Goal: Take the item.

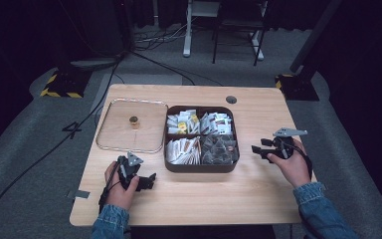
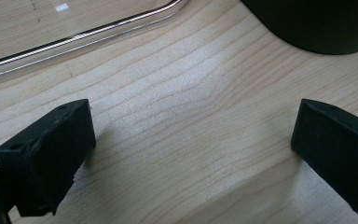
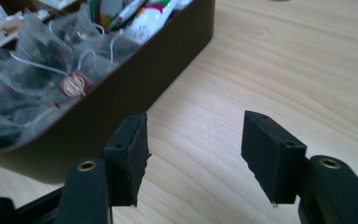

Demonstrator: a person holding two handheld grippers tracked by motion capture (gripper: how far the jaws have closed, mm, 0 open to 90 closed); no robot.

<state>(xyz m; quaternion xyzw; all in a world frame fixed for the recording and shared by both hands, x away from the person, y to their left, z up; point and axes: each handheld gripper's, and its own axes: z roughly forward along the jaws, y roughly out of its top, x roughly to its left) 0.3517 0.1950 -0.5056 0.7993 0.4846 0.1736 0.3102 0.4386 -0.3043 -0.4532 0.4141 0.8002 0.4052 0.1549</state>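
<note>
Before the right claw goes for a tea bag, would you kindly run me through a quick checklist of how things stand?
1. Lid off the box: ok. The clear lid lies flat on the table, left of the dark box.
2. Tea bags reachable: ok. The pyramid tea bags sit uncovered in the compartment nearest the right claw.
3. Right claw empty: ok. Its jaws stand apart with bare wood between them.
4. Left claw empty: ok. Jaws wide open over bare table.
5. Right claw over the box: not ok. It is beside the box's outer wall, not above it.
6. Bag strings untangled: cannot tell.
</note>
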